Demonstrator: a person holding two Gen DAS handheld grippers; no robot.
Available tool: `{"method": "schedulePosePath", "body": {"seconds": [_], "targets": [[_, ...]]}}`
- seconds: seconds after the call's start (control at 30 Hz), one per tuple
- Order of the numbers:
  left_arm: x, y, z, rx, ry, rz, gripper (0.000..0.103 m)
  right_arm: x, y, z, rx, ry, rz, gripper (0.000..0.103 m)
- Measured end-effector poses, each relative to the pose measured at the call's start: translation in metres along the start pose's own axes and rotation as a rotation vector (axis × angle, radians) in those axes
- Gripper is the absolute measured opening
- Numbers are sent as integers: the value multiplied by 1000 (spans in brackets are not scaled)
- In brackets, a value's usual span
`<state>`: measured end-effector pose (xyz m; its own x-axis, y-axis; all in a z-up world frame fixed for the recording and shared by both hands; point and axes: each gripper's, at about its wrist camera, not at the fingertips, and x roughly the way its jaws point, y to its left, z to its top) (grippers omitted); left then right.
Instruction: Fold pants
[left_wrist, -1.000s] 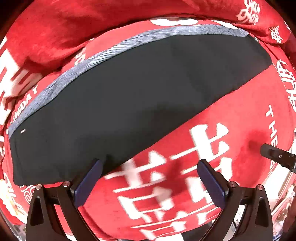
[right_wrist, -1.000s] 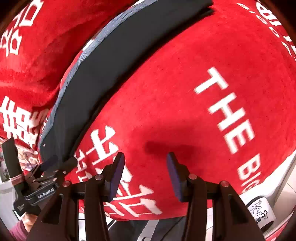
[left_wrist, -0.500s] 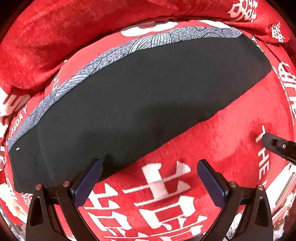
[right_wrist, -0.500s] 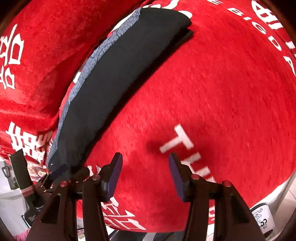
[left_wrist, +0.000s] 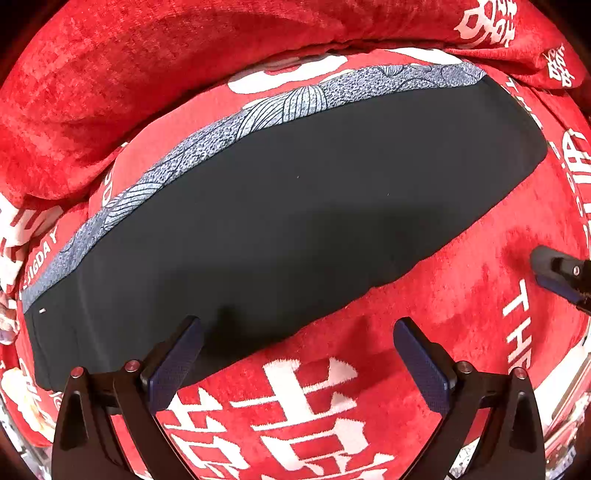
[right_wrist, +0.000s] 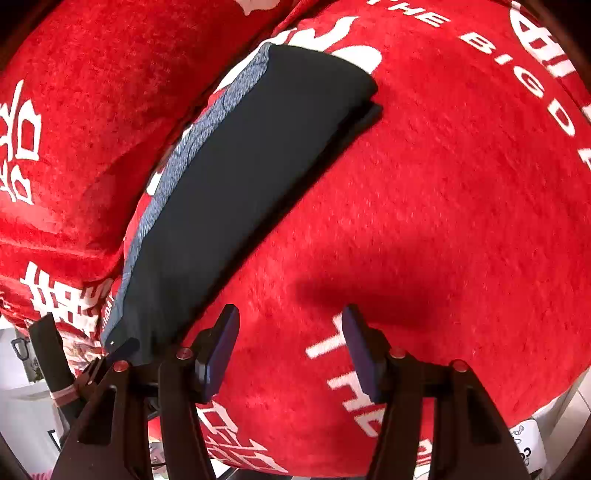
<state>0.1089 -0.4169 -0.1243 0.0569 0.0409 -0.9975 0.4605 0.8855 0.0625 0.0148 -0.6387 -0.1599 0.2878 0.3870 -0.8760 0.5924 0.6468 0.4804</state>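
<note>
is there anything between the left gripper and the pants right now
Nothing visible. The left gripper is open just above the near edge of the dark pants, which lie flat on the red blanket. Only bare blanket shows between its fingers. The right gripper is open off to the side, over blanket.

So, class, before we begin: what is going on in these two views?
A person with a gripper in each hand is folding dark pants on a red blanket. The pants lie as a long flat strip with a patterned grey band along the far edge. The left gripper and right gripper are both open, holding nothing.
</note>
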Motion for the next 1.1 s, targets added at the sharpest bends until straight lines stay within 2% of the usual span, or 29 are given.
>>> {"method": "schedulePosePath", "body": {"seconds": [0.4, 0.57, 0.63, 0.67, 0.7, 0.73, 0.77, 0.87, 0.93, 1.0, 1.1], "targets": [[0, -2, 15, -31, -14, 2, 103, -10, -13, 48, 16, -73, -13, 62], [-10, 14, 27, -121, -76, 6, 103, -16, -25, 73, 77, -133, -10, 62], [-9, 22, 33, -152, -75, 6, 103, -16, -30, 81, 105, -153, 12, 62], [-7, 25, 35, -163, -71, 9, 103, -15, -30, 84, 121, -160, 23, 57], [-6, 28, 38, -176, -67, 13, 103, -13, -32, 88, 137, -163, 39, 33], [-3, 32, 39, -183, -68, 12, 103, -12, -32, 90, 143, -159, 61, 21], [-3, 33, 39, -187, -70, 12, 103, -11, -30, 93, 134, -156, 55, 15], [9, 37, 39, -190, -60, 18, 103, -13, -28, 91, 106, -170, 5, 15], [22, 36, 36, -194, -26, 23, 103, -12, -32, 88, 105, -168, -35, 15], [30, 35, 32, -205, -9, 14, 103, -10, -40, 86, 123, -154, -27, 15], [33, 35, 29, -207, -27, 15, 103, -15, -40, 81, 110, -141, -9, 15]]}}
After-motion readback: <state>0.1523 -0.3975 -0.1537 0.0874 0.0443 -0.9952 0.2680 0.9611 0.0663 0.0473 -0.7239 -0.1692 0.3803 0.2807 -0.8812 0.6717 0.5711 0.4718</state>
